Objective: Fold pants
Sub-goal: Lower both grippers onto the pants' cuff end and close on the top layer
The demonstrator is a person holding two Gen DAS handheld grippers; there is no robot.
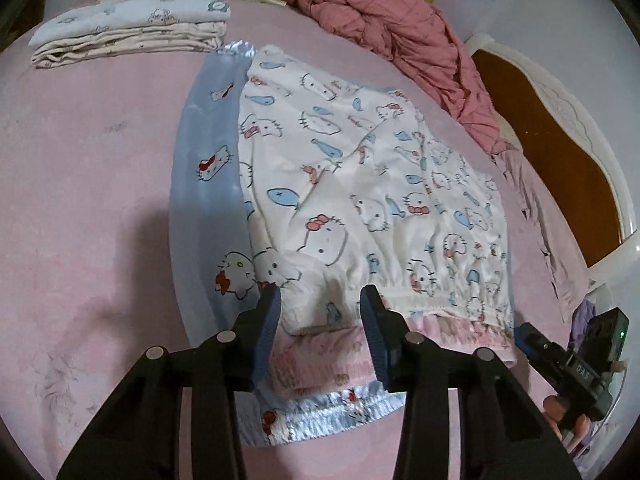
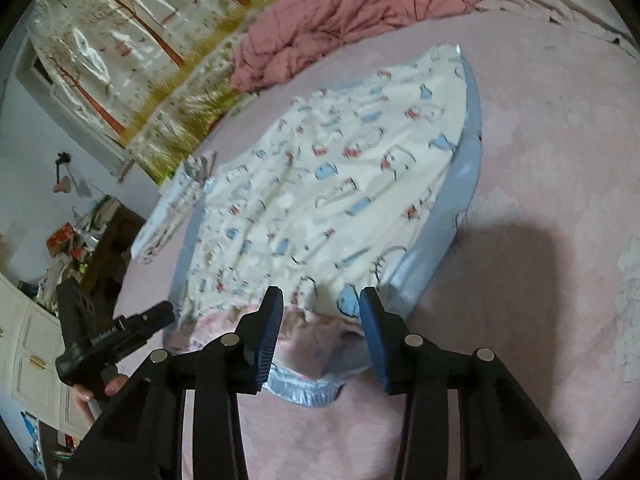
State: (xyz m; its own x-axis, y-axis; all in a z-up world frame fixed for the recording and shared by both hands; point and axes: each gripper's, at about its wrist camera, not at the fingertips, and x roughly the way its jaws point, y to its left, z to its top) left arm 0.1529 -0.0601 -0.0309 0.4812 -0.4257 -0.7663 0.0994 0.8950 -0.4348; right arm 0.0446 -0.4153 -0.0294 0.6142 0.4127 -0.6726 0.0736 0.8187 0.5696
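**Both claws at the waistband, grip not yet made**

Pink bedding (image 1: 100,168) covered the bed, with a rumpled red quilt (image 1: 384,12) heaped at the far side and a stack of folded clothes (image 1: 132,24) lying well apart from the work. White cartoon-print pants (image 1: 340,176) lay spread flat on top of a blue pair (image 1: 204,120), and a pink waistband (image 1: 320,360) showed from between the layers at the near edge.

The left gripper (image 1: 320,300) hung over one end of the white waistband, its blue pads apart with the gathered elastic lying between them, not visibly pinched. The right gripper (image 2: 320,300) stood over the other end in the same way, jaws parted and unclenched, cloth beneath the gap. Each tool also showed at the edge of the other's view, held by a hand (image 1: 568,420).

Judging from this, the step in hand was seizing the waistband at both ends to begin a fold. The next move would call for lowering the pads onto the top pair alone, closing them firmly, then lifting evenly. Catching the pink or blue layers underneath looked like the main risk.
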